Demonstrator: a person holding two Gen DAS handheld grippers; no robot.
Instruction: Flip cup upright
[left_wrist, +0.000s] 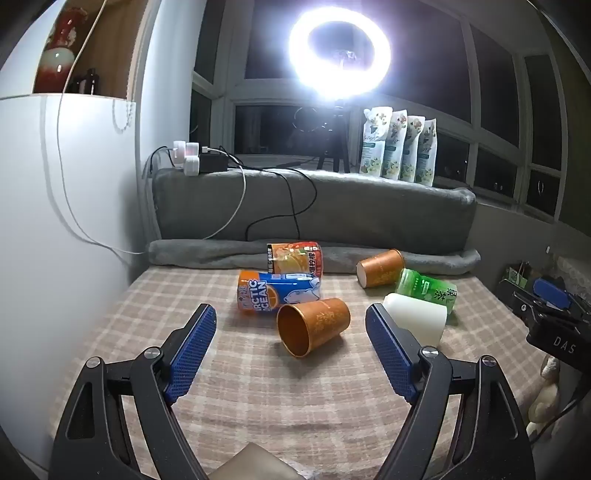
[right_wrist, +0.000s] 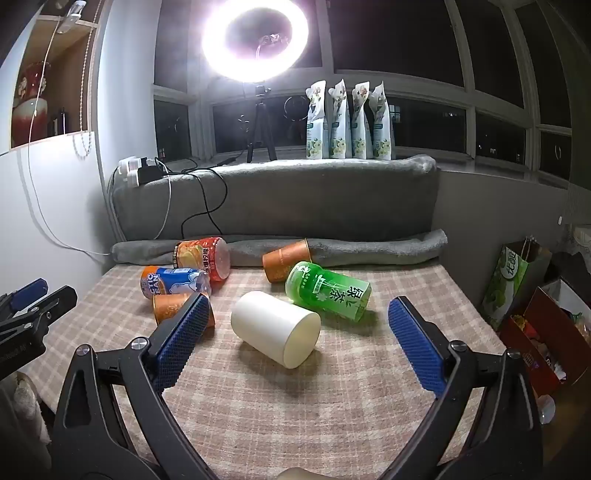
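Note:
Several cups lie on their sides on the checked tablecloth (left_wrist: 258, 398). An orange cup (left_wrist: 314, 326) lies nearest my left gripper (left_wrist: 291, 312), mouth toward me, just beyond the open, empty fingers. A white cup (right_wrist: 275, 328) lies between and just beyond the fingers of my right gripper (right_wrist: 299, 306), which is open and empty. It also shows in the left wrist view (left_wrist: 415, 319). A second orange cup (left_wrist: 380, 273) lies further back. The near orange cup (right_wrist: 173, 306) is partly hidden behind my right gripper's left finger.
A blue "Arctic Ocean" cup (left_wrist: 277, 291), a red-orange printed cup (left_wrist: 293, 258) and a green cup (right_wrist: 327, 290) also lie on their sides. A grey blanket roll (right_wrist: 332, 247) and cushion bound the back. A white wall (left_wrist: 55, 221) is left; bags and boxes (right_wrist: 535, 314) stand right.

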